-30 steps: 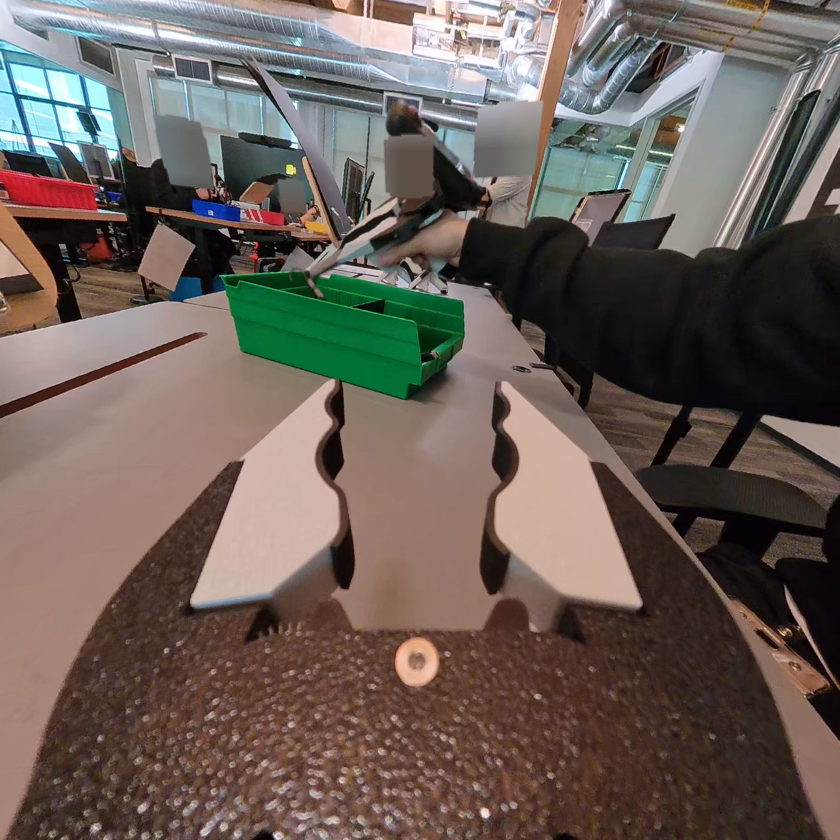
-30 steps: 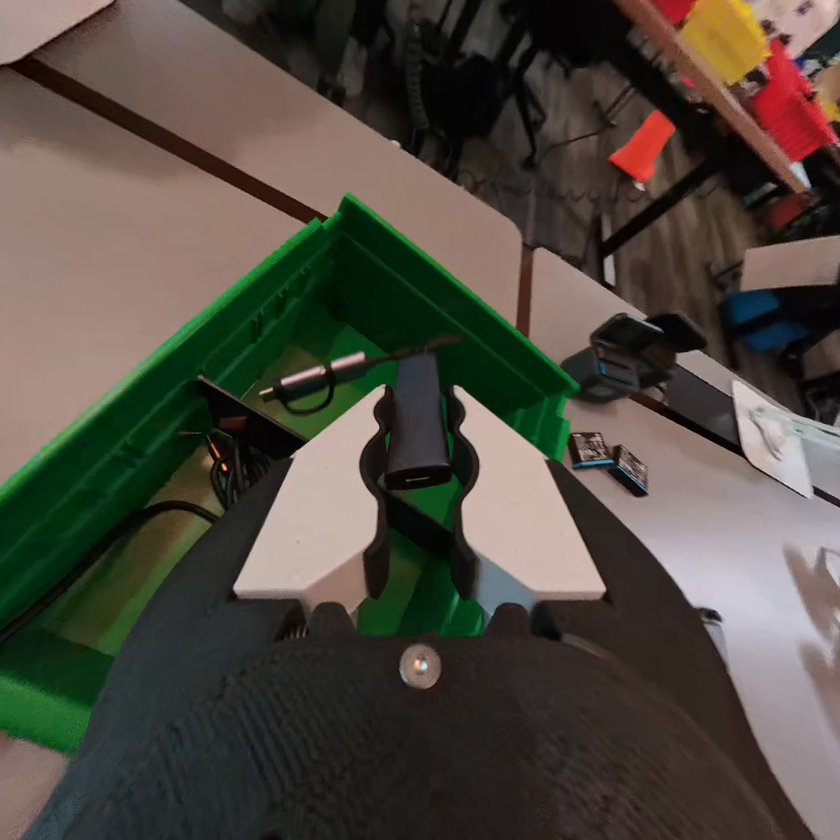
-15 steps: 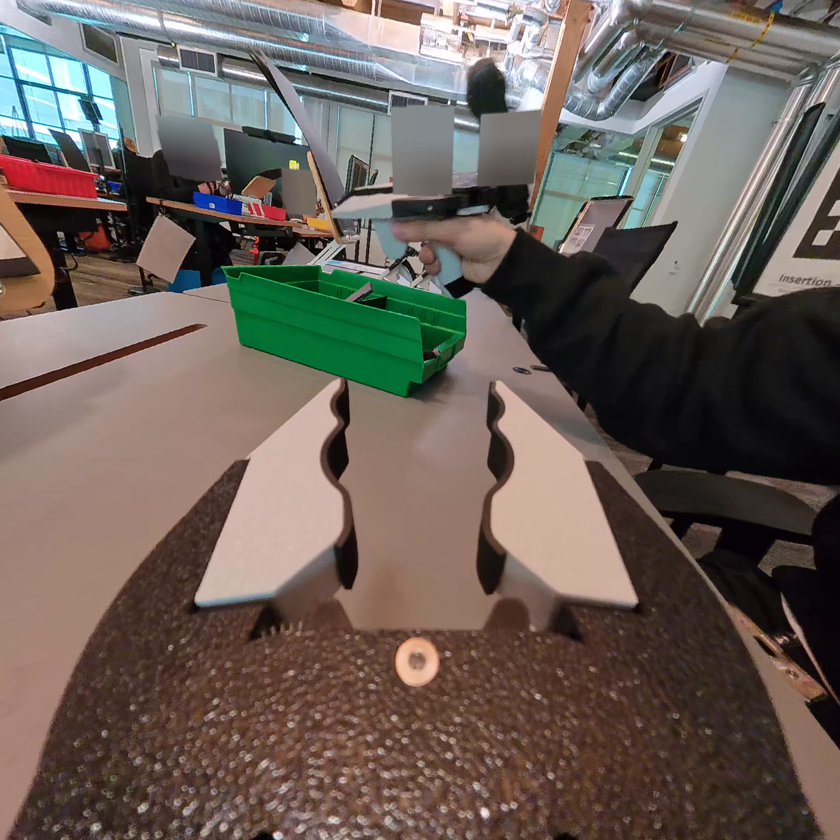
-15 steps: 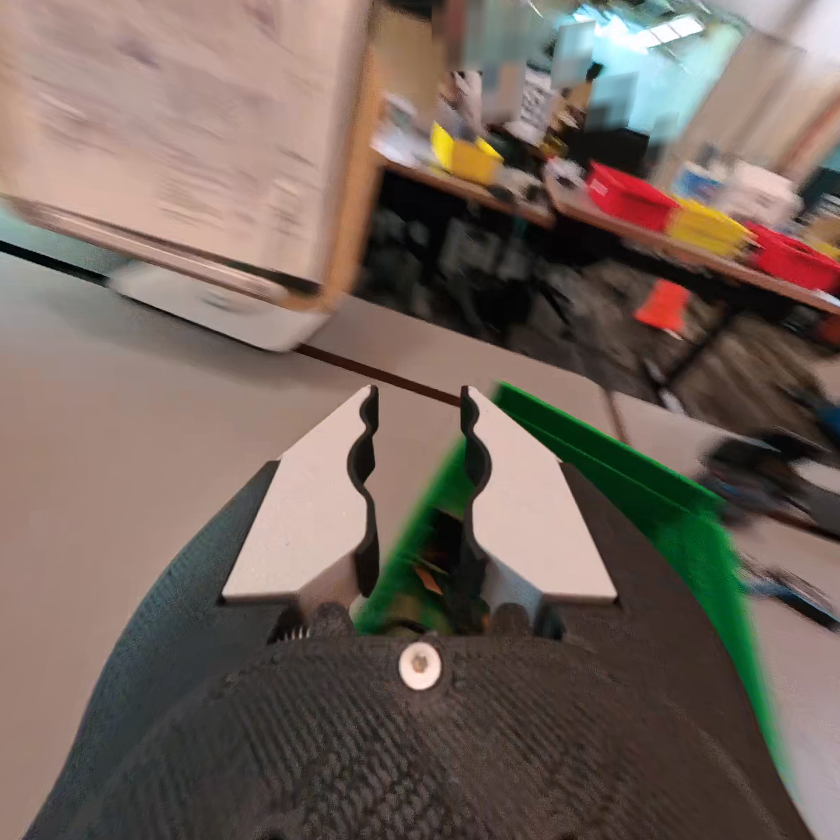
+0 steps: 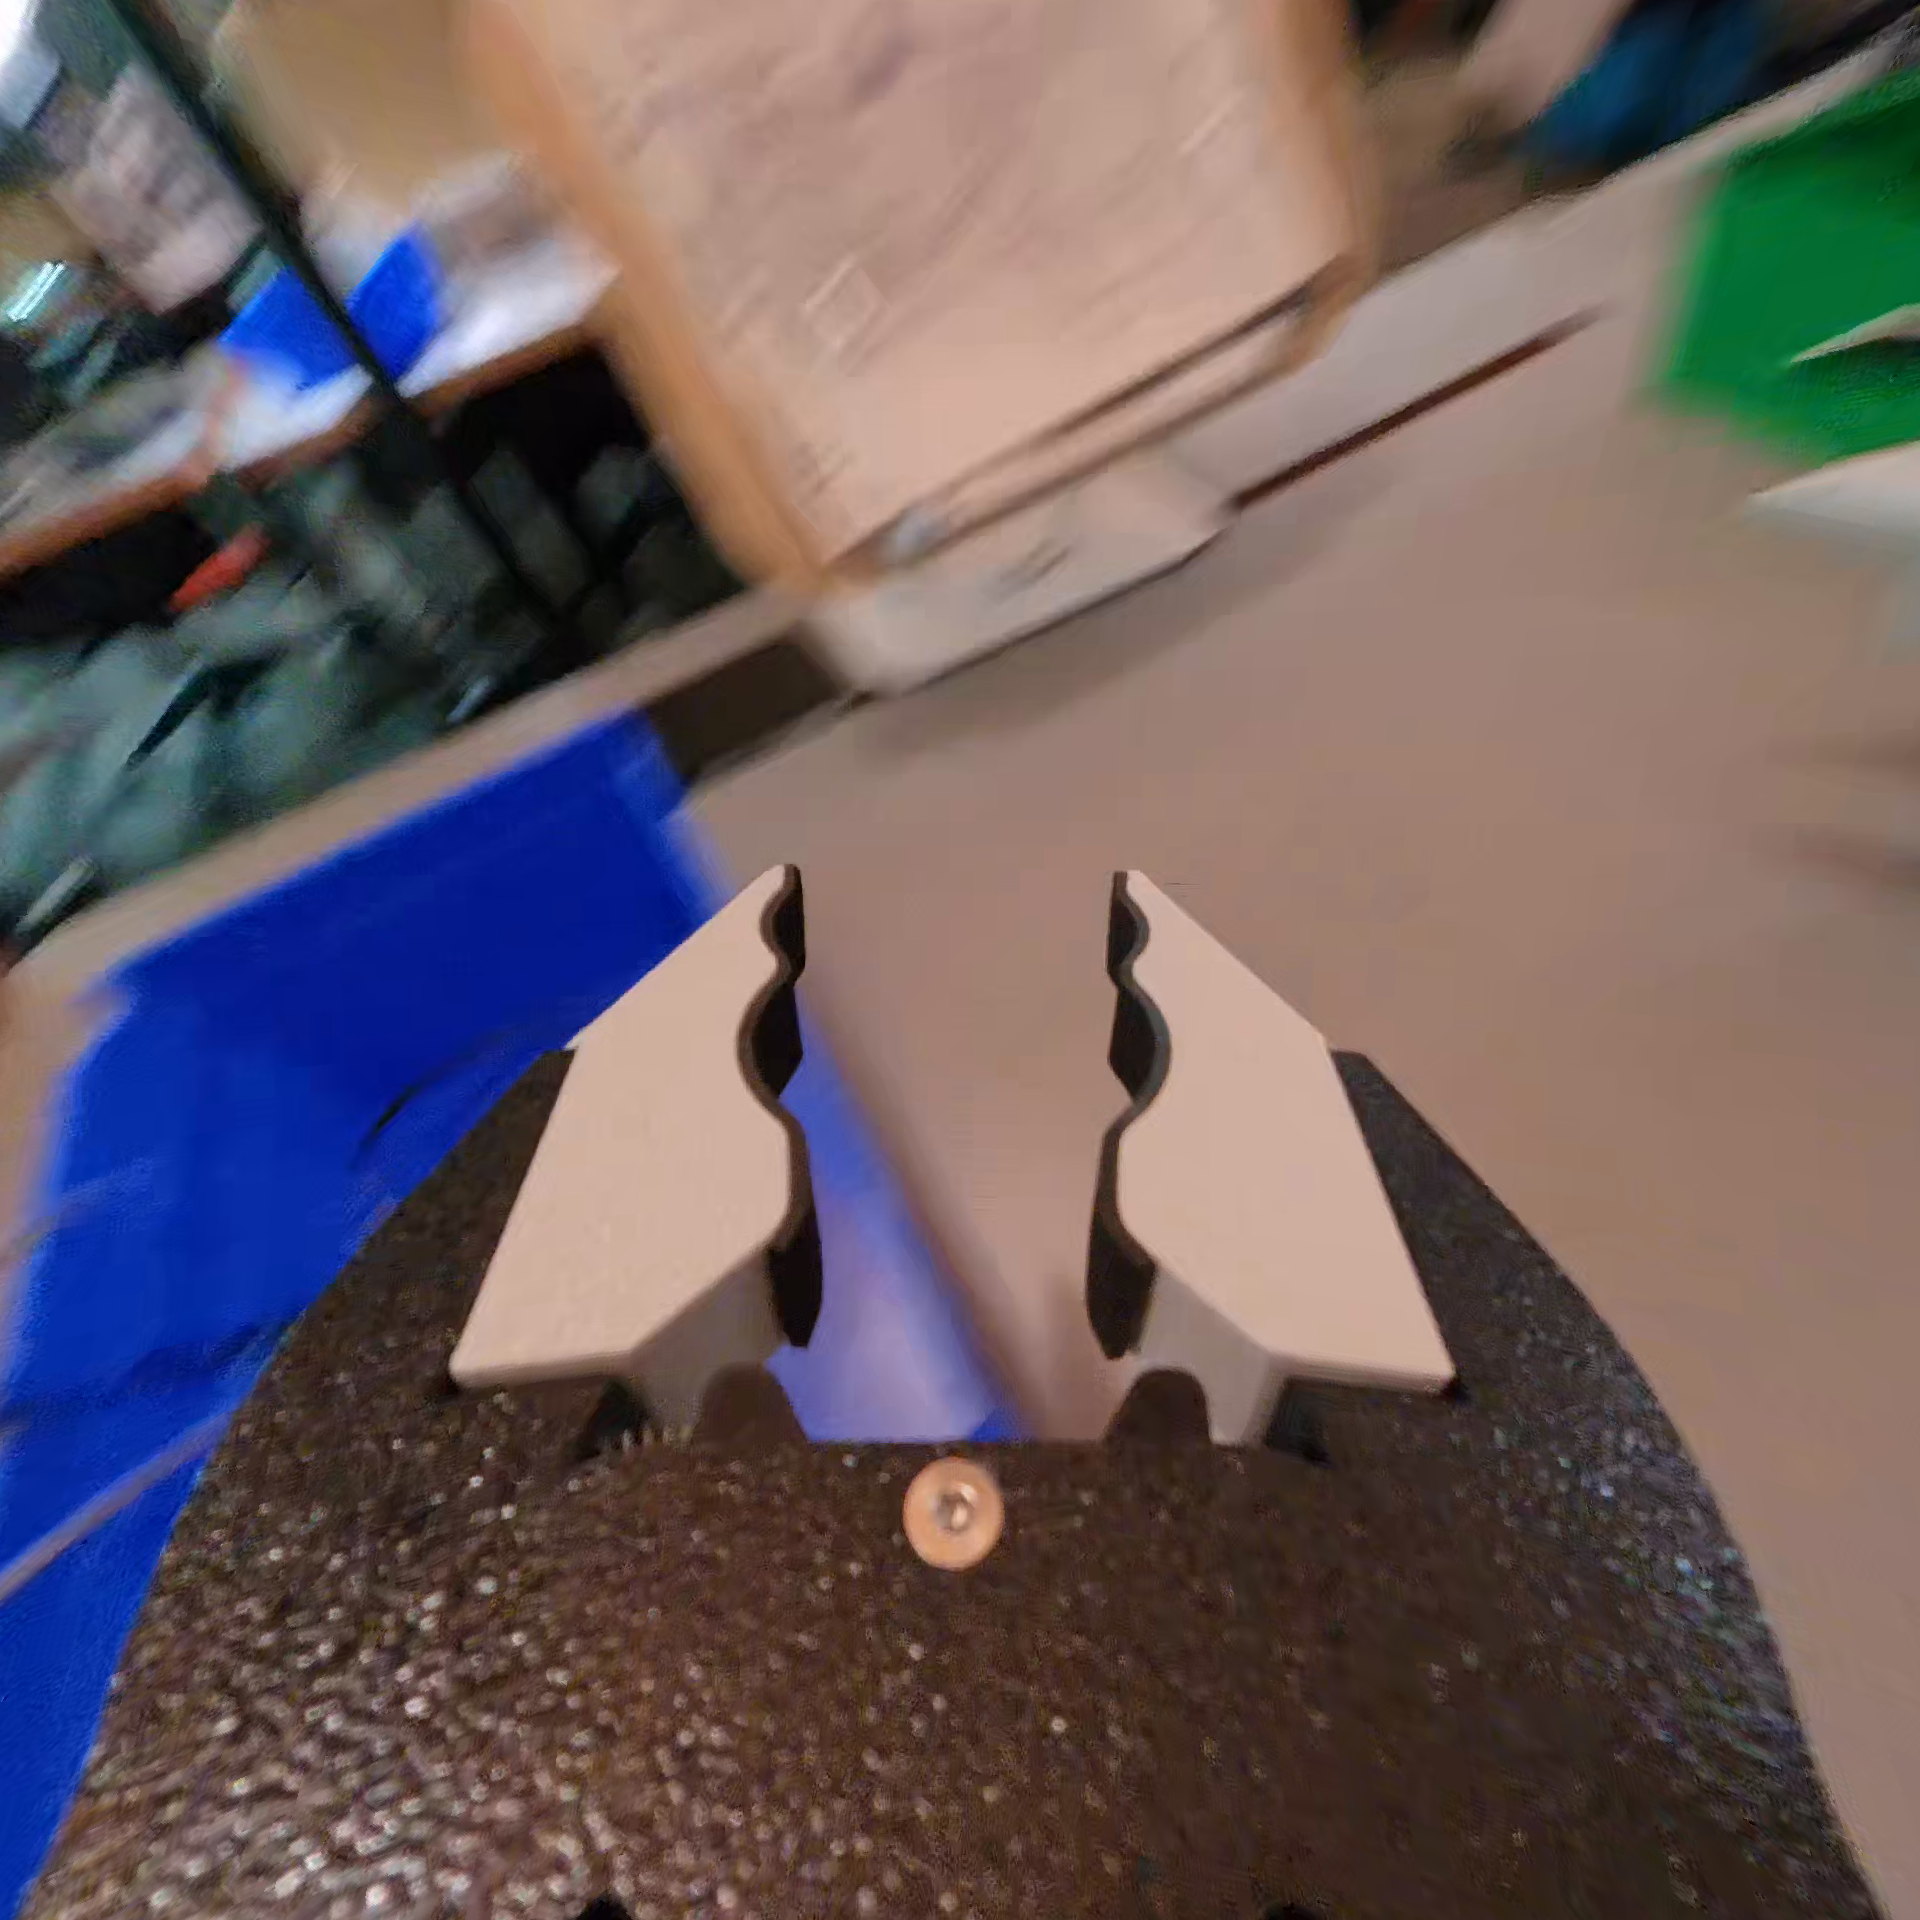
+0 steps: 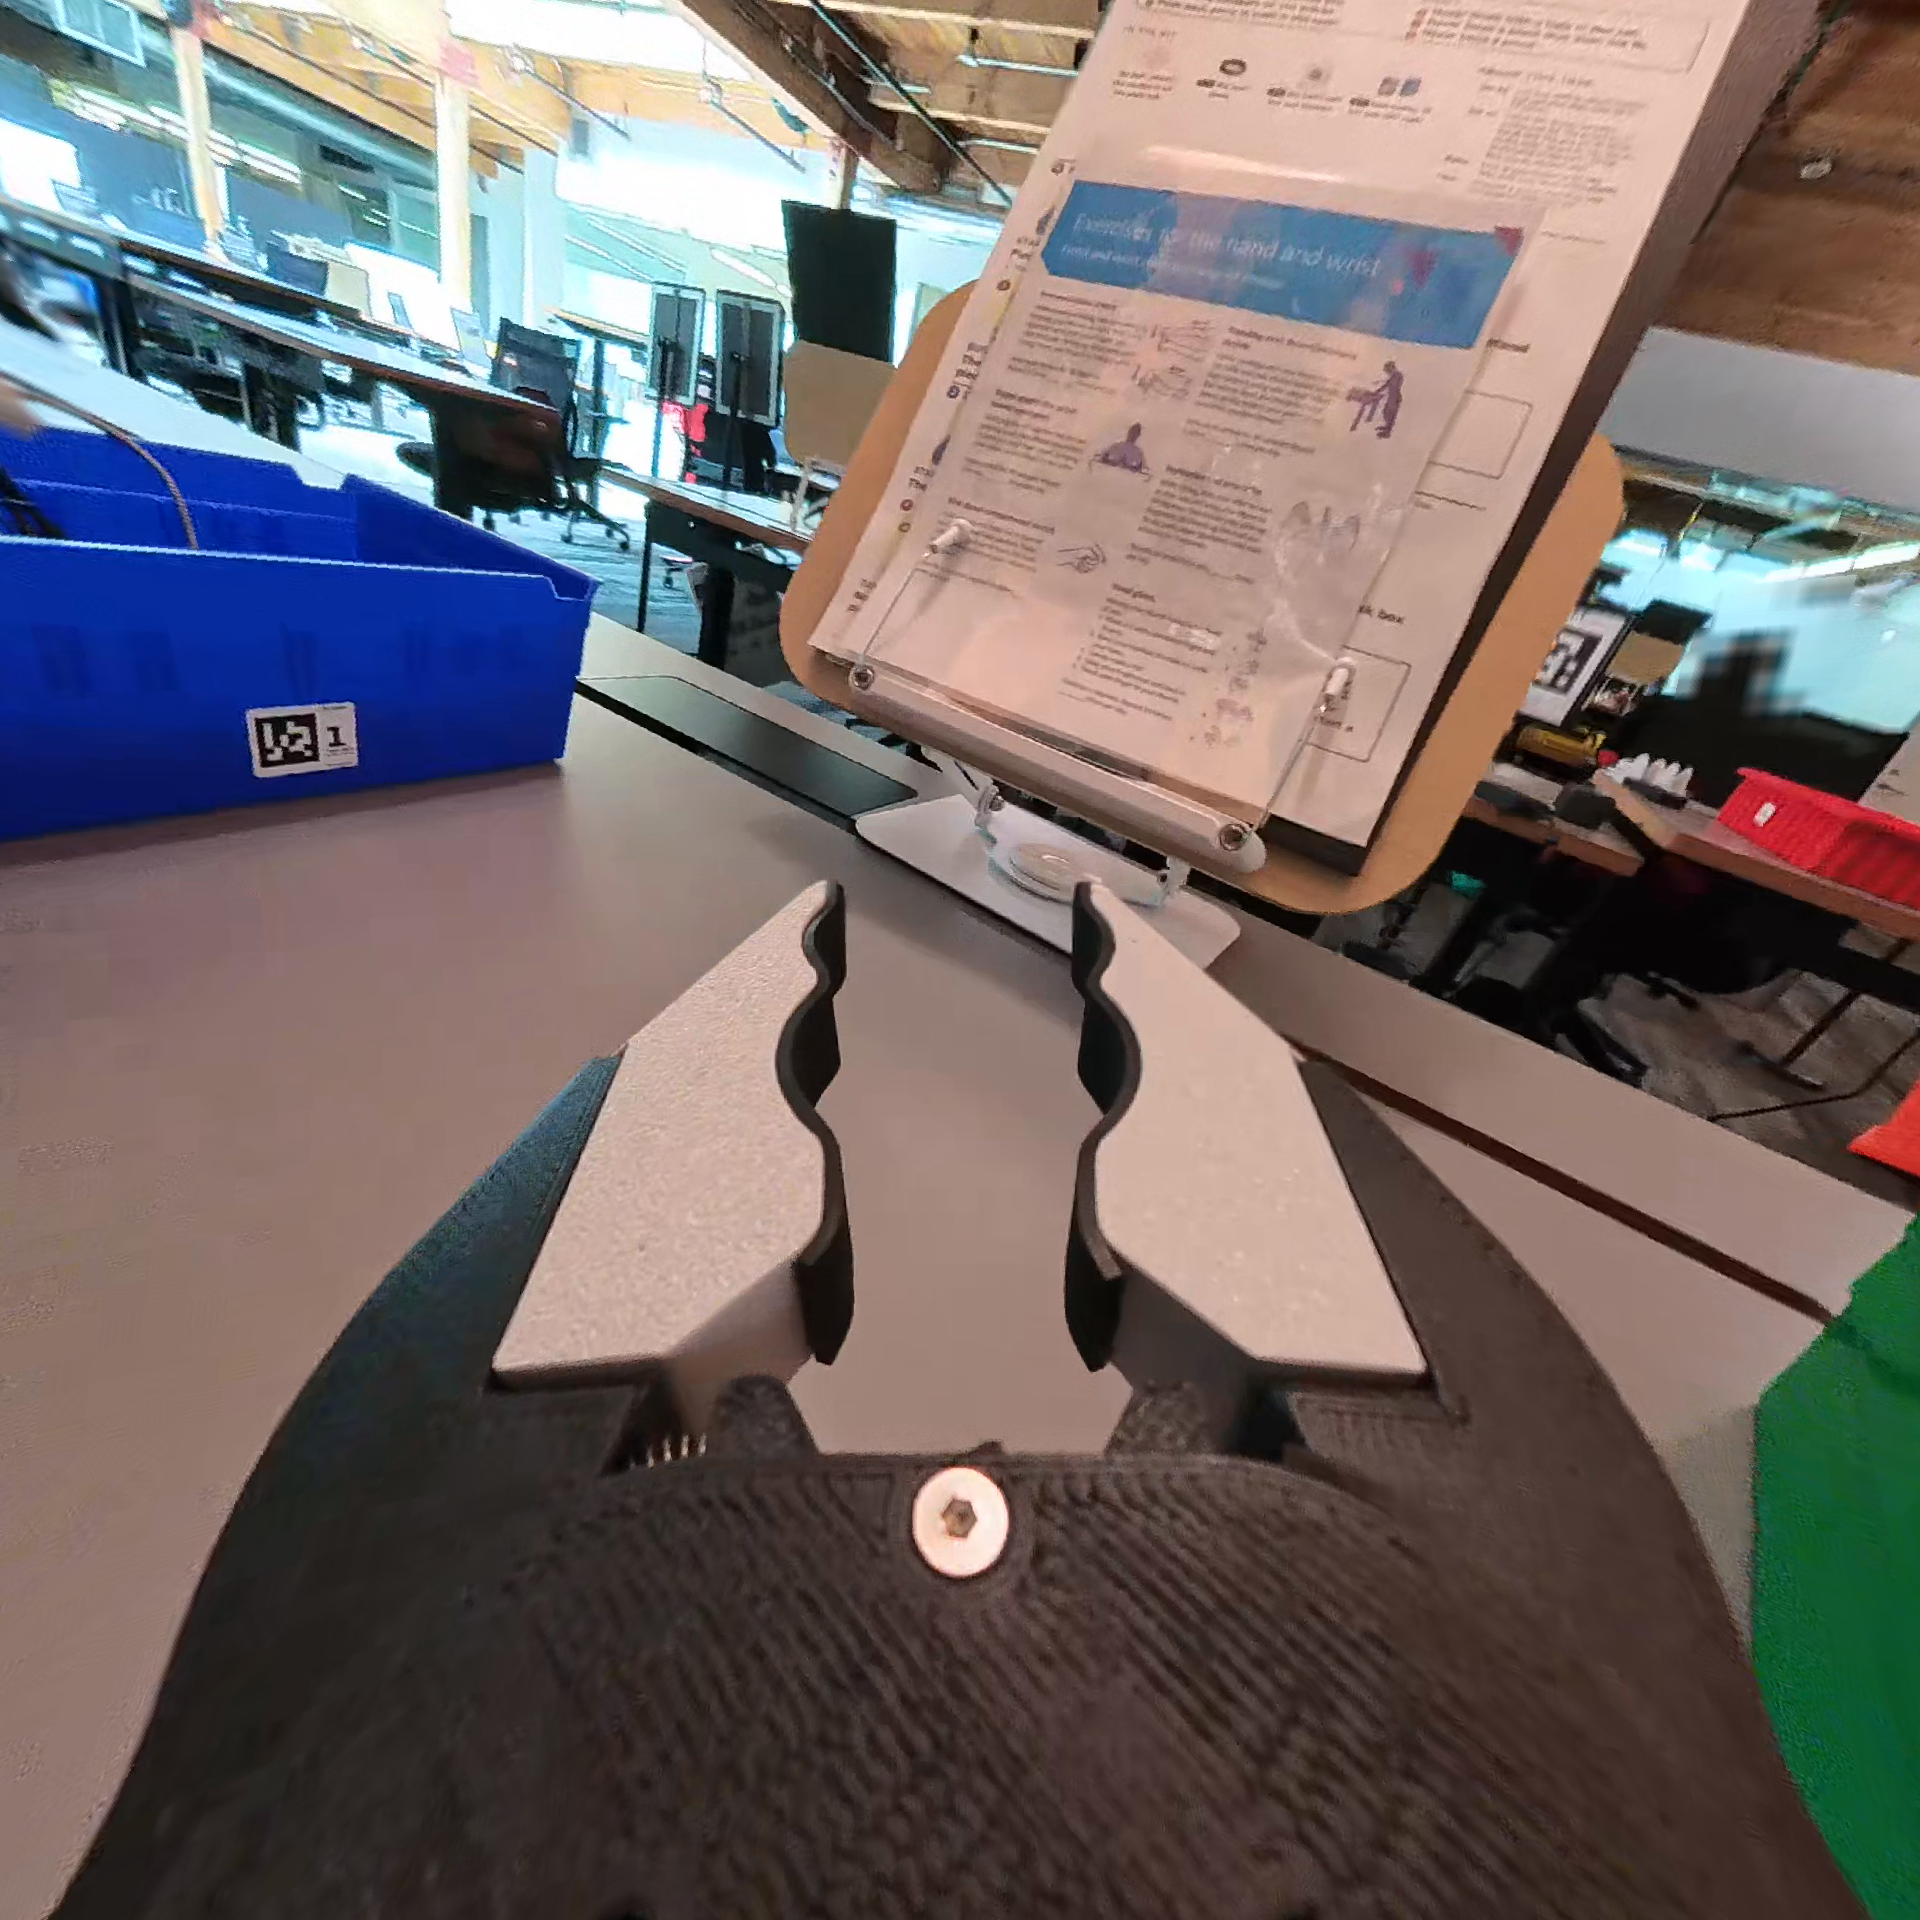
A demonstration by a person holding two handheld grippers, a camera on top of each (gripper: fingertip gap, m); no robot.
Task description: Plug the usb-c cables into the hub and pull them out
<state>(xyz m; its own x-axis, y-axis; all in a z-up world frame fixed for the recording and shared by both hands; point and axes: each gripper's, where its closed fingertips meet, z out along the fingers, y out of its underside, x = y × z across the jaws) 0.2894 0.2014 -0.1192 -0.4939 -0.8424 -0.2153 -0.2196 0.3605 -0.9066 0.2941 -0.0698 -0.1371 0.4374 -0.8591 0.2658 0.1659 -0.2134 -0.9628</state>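
Presently both tongs stand empty. The left tongs (image 5: 954, 883), two pale grey plates with wavy black inner edges on a speckled black body, are spread wide with nothing between them; bare tabletop and a strip of blue show through the gap. The right tongs (image 6: 956, 899), of the same build, are parted somewhat less and likewise grip nothing and touch nothing.

The left wrist view is heavily smeared by motion. Only coarse shapes can be made out: the blue plastic bin (image 5: 312, 1091) below and left of the left tongs, a green plastic bin (image 5: 1808, 291) cut off at the upper right edge, and a pale board on a stand (image 5: 966, 260) beyond. The usb-c cables and the hub show in neither view; their place cannot be told.

In the right wrist view the grey matte tabletop (image 6: 312, 987) carries the blue bin (image 6: 260, 665), left of the right tongs and bearing a small black-and-white square marker. A white document stand with clear-covered printed sheets (image 6: 1195, 499) rises just beyond the tong tips. A green bin edge (image 6: 1849, 1558) is cropped at the right. Behind lies an open office with desks, chairs, red bins (image 6: 1829, 831) and exposed timber ceiling beams.
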